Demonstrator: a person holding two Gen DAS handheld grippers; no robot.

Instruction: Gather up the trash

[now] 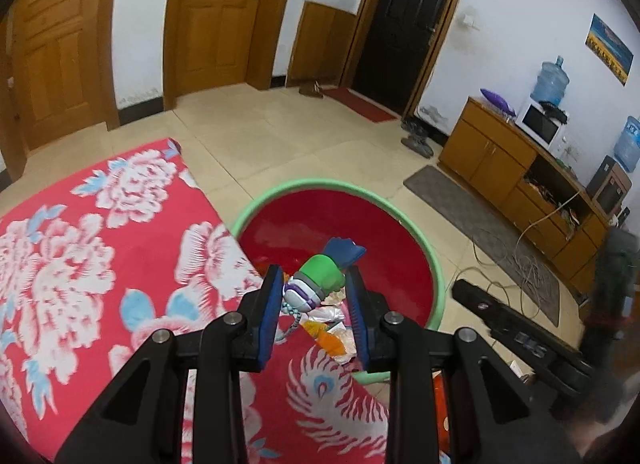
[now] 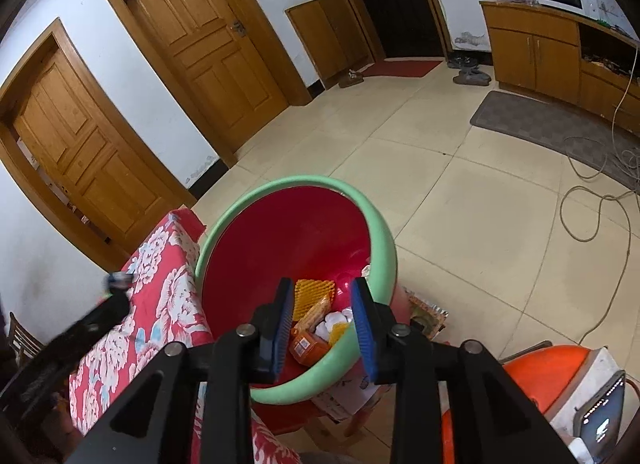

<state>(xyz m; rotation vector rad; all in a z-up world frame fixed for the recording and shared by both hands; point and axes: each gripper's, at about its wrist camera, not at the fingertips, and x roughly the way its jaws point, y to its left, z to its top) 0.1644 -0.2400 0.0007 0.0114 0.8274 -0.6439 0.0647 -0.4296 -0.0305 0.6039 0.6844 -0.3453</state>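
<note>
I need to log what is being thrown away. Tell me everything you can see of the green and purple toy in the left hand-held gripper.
The small green, purple and white plastic-looking toy has a rounded green middle, a dark blue fan-shaped end pointing away, and a white and purple striped end nearest the camera, from which a pale beaded cord hangs. The left hand-held gripper clamps it between its blue pads, holding it over the red basin with the green rim, above the wrappers lying inside.
</note>
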